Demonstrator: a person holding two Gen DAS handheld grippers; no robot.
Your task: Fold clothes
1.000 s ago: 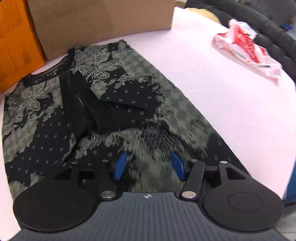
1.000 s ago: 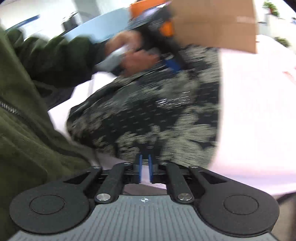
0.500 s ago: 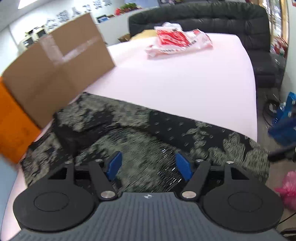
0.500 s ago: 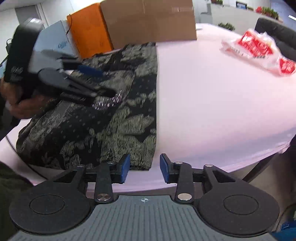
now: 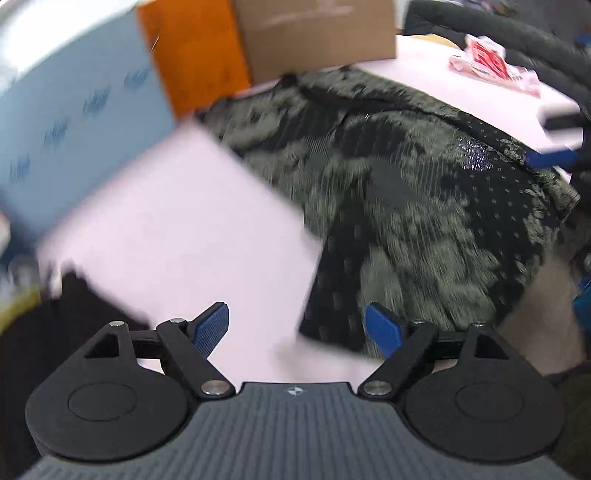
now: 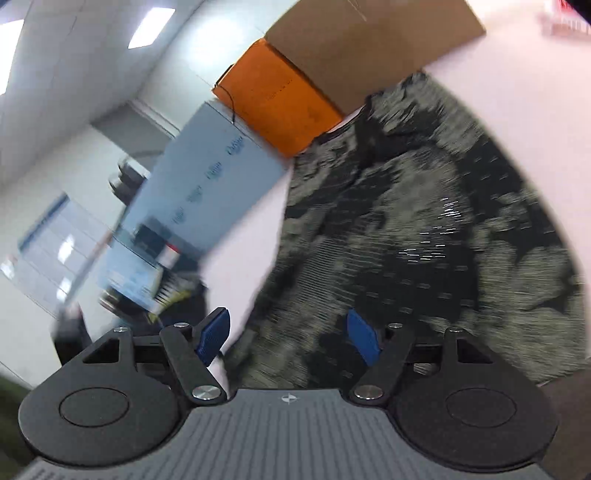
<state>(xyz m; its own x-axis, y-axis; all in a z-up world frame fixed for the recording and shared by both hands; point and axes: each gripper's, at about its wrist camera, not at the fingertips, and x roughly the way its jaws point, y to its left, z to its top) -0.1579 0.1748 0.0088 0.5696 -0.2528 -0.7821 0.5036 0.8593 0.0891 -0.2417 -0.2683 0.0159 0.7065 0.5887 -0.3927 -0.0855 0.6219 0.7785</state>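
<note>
Left wrist view shows our left gripper [image 5: 297, 326] with its blue pads spread wide and nothing held between them; it sits over the near edge of the pale pink table [image 5: 177, 229], close to the corner of the garment. The dark patterned garment [image 5: 417, 206], black with greyish-green floral print and small dots, lies spread on the table to the right of the bare pink surface, its far end close to the orange box [image 5: 192, 55] and the brown cardboard box [image 5: 317, 33]. A light blue box [image 5: 74, 122] stands at left of the orange one. A red-and-white plastic bag [image 5: 495, 59] rests farther off on the table. At the right edge we see a blue pad and a dark gripper part by the garment's edge; whether they touch it we cannot tell.

Right wrist view, heavily blurred, shows our right gripper [image 6: 288, 334] likewise wide apart and empty, over the near edge of the garment [image 6: 424, 229], with the same boxes beyond it.
</note>
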